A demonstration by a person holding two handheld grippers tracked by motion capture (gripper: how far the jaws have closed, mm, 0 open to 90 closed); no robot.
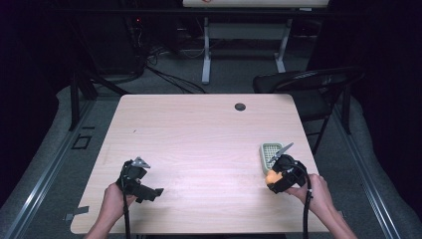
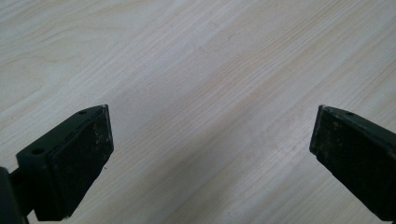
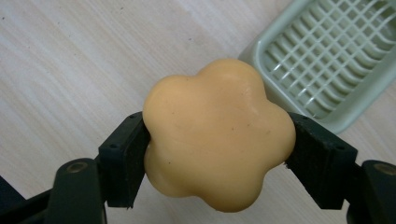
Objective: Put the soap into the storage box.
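Note:
An orange flower-shaped soap [image 3: 217, 135] is clamped between the pads of my right gripper [image 3: 217, 149], lifted off the wooden table. Beyond it lies a pale green soap dish [image 3: 327, 65] with a grid insert. In the high view the right gripper [image 1: 276, 175] holds the soap [image 1: 271, 178] just in front of the dish [image 1: 270, 154] at the table's right side. My left gripper [image 1: 149, 194] rests near the front left of the table, held by a hand. Its jaws stand wide apart over bare wood, left gripper [image 2: 210, 154] with nothing between them.
The light wooden table [image 1: 199, 144] has a round cable hole [image 1: 240, 106] near its far edge. A black folding chair [image 1: 308, 87] stands at the far right corner. Cables and a white table frame [image 1: 206, 50] lie on the floor beyond.

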